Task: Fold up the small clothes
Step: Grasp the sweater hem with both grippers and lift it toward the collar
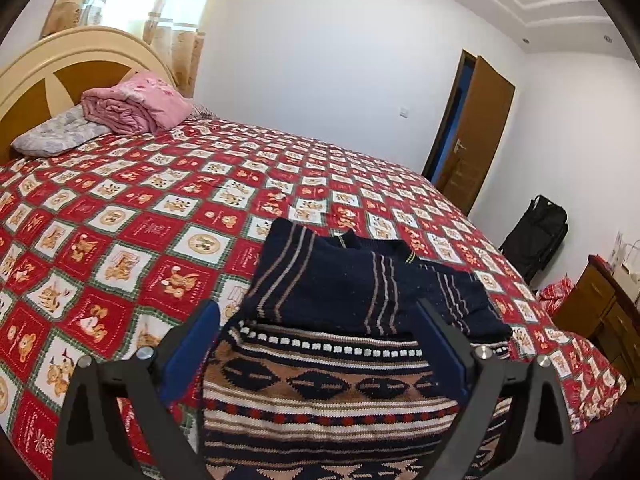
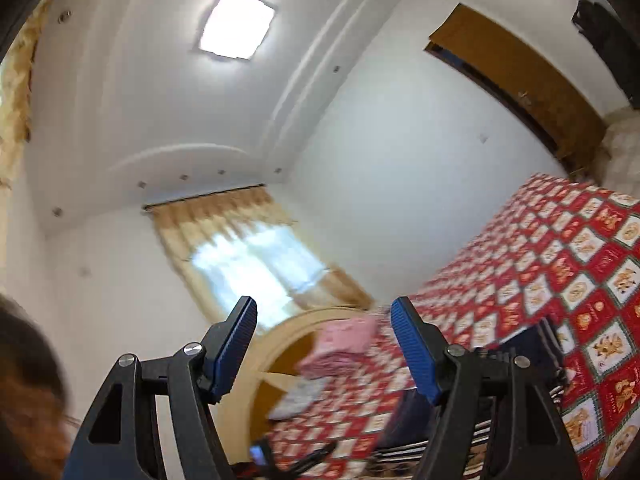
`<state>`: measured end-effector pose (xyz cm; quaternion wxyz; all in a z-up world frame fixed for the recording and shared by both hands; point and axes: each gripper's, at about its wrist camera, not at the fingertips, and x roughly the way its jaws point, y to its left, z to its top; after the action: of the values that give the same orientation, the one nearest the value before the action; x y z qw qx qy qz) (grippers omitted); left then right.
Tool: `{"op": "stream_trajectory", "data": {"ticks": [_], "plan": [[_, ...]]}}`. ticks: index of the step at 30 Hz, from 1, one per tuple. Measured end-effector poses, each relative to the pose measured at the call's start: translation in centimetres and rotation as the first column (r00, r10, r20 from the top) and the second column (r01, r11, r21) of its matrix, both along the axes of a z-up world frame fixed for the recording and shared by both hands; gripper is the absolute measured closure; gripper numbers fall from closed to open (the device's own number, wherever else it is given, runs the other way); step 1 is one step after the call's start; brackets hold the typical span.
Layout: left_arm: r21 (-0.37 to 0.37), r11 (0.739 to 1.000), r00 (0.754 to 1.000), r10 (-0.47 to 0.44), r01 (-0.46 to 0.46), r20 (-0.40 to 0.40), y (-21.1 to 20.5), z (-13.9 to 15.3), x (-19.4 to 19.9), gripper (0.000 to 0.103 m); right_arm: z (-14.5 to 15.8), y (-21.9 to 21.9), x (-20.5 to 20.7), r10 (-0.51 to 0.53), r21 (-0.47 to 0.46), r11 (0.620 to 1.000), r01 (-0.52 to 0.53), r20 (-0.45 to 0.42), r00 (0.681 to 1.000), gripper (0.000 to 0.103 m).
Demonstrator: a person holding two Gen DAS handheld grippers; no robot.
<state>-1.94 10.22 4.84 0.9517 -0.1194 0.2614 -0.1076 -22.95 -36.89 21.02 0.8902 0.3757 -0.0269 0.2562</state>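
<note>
A bedroom with white walls: a wide bed (image 1: 160, 208) under a red and white checked cover fills the left wrist view, its curved headboard (image 1: 52, 76) at ten o'clock with a pink folded quilt (image 1: 136, 104) and a grey pillow (image 1: 60, 136) below it, a brown door (image 1: 476, 132) at two o'clock. The task's thing, a dark patterned sweater (image 1: 340, 360), lies on the near edge of the cover at six o'clock, its navy striped sleeves folded in over the brown-banded body, probably so the bundle narrows before a final fold. The left gripper (image 1: 320, 344) hangs over it, jaws spread wide to either side of the cloth and pinching nothing; the pads look clear of the knit, which suggests a release or a fresh approach. In the right wrist view the right gripper (image 2: 324, 344) tilts up toward the ceiling and the curtained window (image 2: 248, 264), fingers apart with nothing between them, the picture smeared. The sweater there shows only as a dark strip at five o'clock
</note>
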Motion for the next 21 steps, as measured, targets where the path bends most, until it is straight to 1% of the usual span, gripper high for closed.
{"op": "stream_trajectory", "data": {"ticks": [1,2,3,4,5,7,8,9,10,11,12,13,14,15,16,18,19,21], "plan": [[-0.001,1.000,1.000,0.000,0.000,0.006,0.2,0.2,-0.2,0.005,0.5,-0.2,-0.5,0.001,-0.019,1.000,-0.001,-0.005,1.000,0.031],[0.002,1.000,1.000,-0.001,0.001,0.014,0.4,0.5,-0.3,0.005,1.3,-0.4,-1.1,-0.008,-0.065,0.998,0.006,-0.026,1.000,0.024],[0.014,1.000,1.000,-0.005,0.005,0.022,0.4,0.9,-0.4,0.005,1.9,-0.4,-1.6,-0.026,-0.138,0.990,0.017,-0.064,0.998,0.016],[0.024,1.000,1.000,-0.012,0.011,0.026,0.5,1.2,-0.4,0.005,2.1,-0.5,-1.9,-0.046,-0.192,0.981,0.027,-0.095,0.994,0.014],[0.037,0.999,0.999,-0.023,0.022,0.029,0.5,1.5,-0.4,0.005,1.9,-0.1,-1.9,-0.090,-0.270,0.962,0.044,-0.160,0.983,0.013],[0.069,0.996,0.998,-0.062,0.060,0.025,0.6,2.2,-0.5,0.004,0.2,0.6,-1.3,-0.144,-0.368,0.929,0.032,-0.282,0.949,0.013],[0.083,0.993,0.996,-0.091,0.089,0.015,0.7,2.5,-0.5,0.004,-2.1,1.6,-0.2,-0.165,-0.425,0.905,-0.015,-0.384,0.908,0.013],[0.093,0.989,0.993,-0.120,0.119,0.005,0.7,2.7,-0.6,0.004,-4.3,2.5,0.8,-0.176,-0.459,0.886,-0.063,-0.459,0.871,0.013],[0.103,0.984,0.990,-0.144,0.144,-0.007,0.8,2.7,-0.8,0.004,-5.8,3.1,1.6,-0.175,-0.472,0.876,-0.101,-0.506,0.845,0.013],[0.118,0.978,0.985,-0.170,0.172,-0.023,0.8,2.7,-1.0,0.004,-8.3,4.0,2.4,-0.157,-0.469,0.868,-0.162,-0.569,0.807,0.013],[0.137,0.970,0.979,-0.199,0.202,-0.042,0.7,2.5,-1.3,0.004,-11.7,5.1,3.5,-0.105,-0.420,0.877,-0.235,-0.643,0.759,0.014],[0.154,0.961,0.973,-0.221,0.228,-0.061,0.6,2.3,-1.6,0.004,-13.4,5.5,4.2,-0.074,-0.384,0.885,-0.264,-0.676,0.734,0.014],[0.179,0.949,0.965,-0.248,0.260,-0.091,0.4,1.9,-2.0,0.004,-15.8,5.9,4.7,-0.027,-0.323,0.897,-0.302,-0.721,0.693,0.014],[0.198,0.937,0.956,-0.269,0.289,-0.118,0.3,1.5,-2.5,0.004,-18.5,6.6,5.6,0.023,-0.254,0.906,-0.339,-0.769,0.638,0.014],[0.219,0.921,0.943,-0.294,0.323,-0.155,0.3,0.9,-3.1,0.004,-20.5,6.9,6.4,0.051,-0.216,0.906,-0.364,-0.797,0.602,0.014],[0.249,0.896,0.924,-0.322,0.368,-0.205,0.7,-0.4,-4.6,0.004,-23.5,7.7,6.9,0.093,-0.154,0.901,-0.405,-0.844,0.529,0.014],[0.254,0.889,0.918,-0.329,0.380,-0.221,0.9,-1.0,-5.1,0.004,-24.3,8.0,6.7,0.112,-0.133,0.895,-0.427,-0.857,0.502,0.014],[0.237,0.884,0.901,-0.338,0.404,-0.272,1.7,-2.4,-6.3,0.004,-26.3,9.6,6.9,0.164,-0.075,0.871,-0.486,-0.887,0.431,0.014]]}}
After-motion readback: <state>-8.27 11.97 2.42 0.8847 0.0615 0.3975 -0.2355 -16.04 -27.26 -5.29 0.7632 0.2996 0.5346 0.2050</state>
